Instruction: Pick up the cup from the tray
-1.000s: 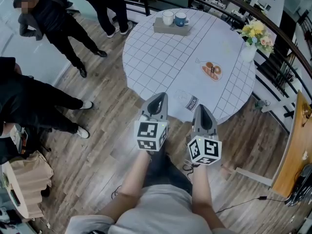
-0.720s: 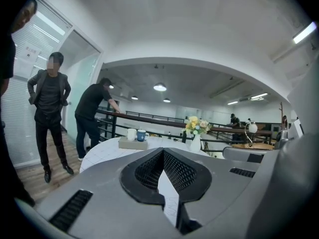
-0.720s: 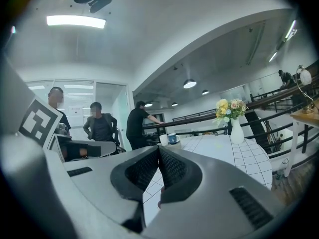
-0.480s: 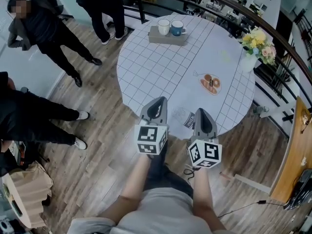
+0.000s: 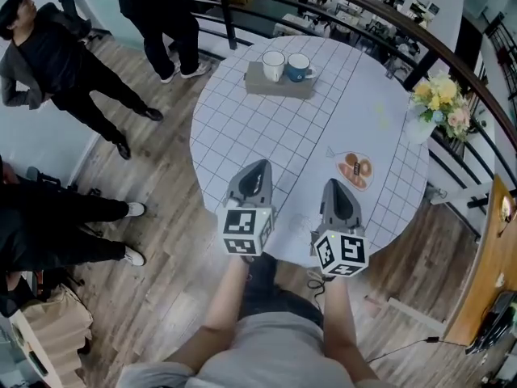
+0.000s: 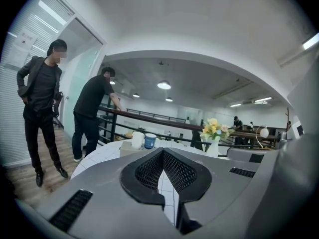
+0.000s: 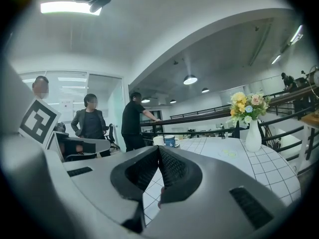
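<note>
Surface: round top with a grid pattern (image 5: 266, 128). It sits nearer in the head view than a second ago, so the person has closed in on its near edge.
Bystanders: several people (image 5: 48, 47) stand on the wooden floor left of the surface, well apart from it and not involved.
Tray: a flat block (image 5: 279, 85) at the far side of the surface, unchanged and well apart from both tools.
Left hand-held gripper: jaws together with nothing between them (image 5: 257, 168) (image 6: 163, 152). Its tip now reaches over the near part of the surface, further in than a second ago.
Right hand-held gripper: jaws likewise together and empty (image 5: 336, 186) (image 7: 158, 149). It has advanced alongside the left one.
Cups: a white cup (image 5: 273, 65) and a blue cup (image 5: 299, 68) stand side by side on the tray. Which one is meant cannot be told.
Meaning: only the approach has progressed. By judgement, more reach toward the tray and a jaw opening are needed before any grasp.
</note>
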The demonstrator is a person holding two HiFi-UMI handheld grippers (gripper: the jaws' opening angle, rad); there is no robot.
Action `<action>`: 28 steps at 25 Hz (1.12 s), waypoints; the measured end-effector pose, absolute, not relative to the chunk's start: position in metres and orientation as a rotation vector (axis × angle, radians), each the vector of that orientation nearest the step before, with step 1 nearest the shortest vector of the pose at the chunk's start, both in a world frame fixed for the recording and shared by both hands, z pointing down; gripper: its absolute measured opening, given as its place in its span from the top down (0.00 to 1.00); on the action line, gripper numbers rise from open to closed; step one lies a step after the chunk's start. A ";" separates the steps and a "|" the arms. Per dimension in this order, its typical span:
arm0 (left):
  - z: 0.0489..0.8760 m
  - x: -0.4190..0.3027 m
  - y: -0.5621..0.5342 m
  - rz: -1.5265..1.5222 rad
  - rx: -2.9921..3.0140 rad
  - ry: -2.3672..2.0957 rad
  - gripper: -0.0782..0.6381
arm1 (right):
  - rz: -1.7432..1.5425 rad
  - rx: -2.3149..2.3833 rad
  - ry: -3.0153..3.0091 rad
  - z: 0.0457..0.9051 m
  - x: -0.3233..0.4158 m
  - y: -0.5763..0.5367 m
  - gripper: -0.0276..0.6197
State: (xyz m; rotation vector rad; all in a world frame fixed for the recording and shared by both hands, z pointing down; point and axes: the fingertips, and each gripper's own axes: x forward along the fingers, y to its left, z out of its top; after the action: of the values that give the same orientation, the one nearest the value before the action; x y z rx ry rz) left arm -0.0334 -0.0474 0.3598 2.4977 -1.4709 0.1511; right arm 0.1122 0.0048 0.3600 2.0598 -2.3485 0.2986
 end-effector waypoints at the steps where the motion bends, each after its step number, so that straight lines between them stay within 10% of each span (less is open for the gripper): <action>1: 0.359 -0.035 -0.058 0.153 2.495 -1.468 0.88 | 0.301 2.061 -2.344 0.359 0.111 -0.006 0.95; 28: 0.413 -0.034 -0.215 0.245 2.447 -1.387 0.88 | 0.238 1.807 -2.471 0.371 0.123 -0.214 0.94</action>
State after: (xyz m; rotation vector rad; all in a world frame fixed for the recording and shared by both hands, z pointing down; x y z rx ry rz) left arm -0.0344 -0.2152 0.4129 2.4470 -1.3873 0.2454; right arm 0.1234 -0.2142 0.3711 1.8075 -2.4715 0.2381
